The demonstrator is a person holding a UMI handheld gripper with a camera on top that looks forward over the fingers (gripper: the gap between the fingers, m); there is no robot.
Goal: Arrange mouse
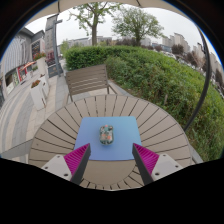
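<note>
A blue mat (108, 140) lies on a round slatted wooden table (60, 125). A small pale grey-green mouse (106, 133) sits near the mat's middle, beyond my fingers. My gripper (112, 162) hovers over the near edge of the mat with its magenta pads (77, 158) spread wide apart. It is open and holds nothing. The mouse is ahead of the fingers, roughly centred between them.
A wooden bench (88, 79) stands beyond the table. A green hedge (160, 75) runs along the right. A paved terrace with a white chair (38, 92) lies to the left. A dark pole (208, 80) curves down at the right.
</note>
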